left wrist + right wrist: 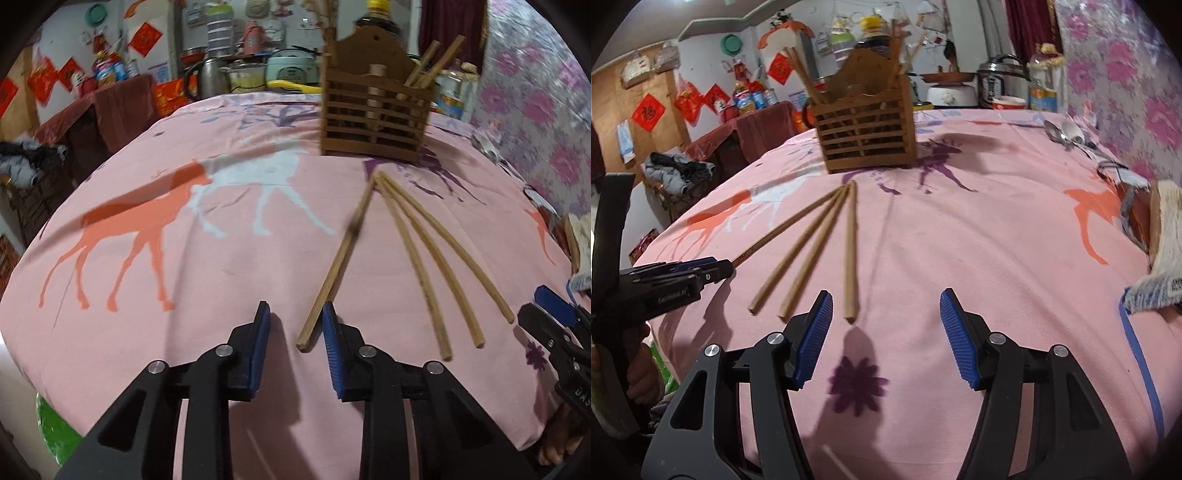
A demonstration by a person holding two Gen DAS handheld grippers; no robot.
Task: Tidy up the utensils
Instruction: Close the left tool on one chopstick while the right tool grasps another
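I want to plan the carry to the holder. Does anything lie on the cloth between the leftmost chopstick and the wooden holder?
Nothing visible does. Between the leftmost chopstick and the wooden holder only bare pink cloth shows; the other three chopsticks fan off to its right.
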